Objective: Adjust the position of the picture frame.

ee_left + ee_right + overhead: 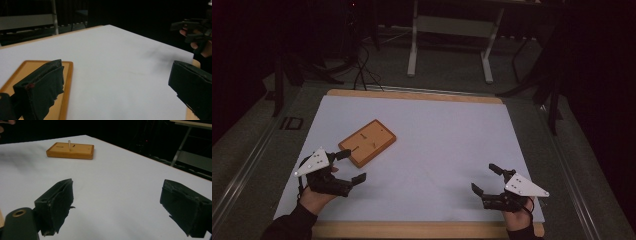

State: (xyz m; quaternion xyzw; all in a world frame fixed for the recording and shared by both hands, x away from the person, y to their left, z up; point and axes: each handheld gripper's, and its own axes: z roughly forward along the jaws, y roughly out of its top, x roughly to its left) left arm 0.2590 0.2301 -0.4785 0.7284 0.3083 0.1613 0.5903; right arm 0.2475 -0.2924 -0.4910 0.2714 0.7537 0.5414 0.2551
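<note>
Both grippers, left (351,166) and right (486,178), sit released; the wooden block (367,142) left of centre looks rigid, light — grasp its long edges, avoiding the thin peg (69,145).

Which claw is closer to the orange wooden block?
The left claw is closer. It sits open right beside the orange wooden block, one jaw at its near edge. The right claw is open too, far off across the white table.
</note>
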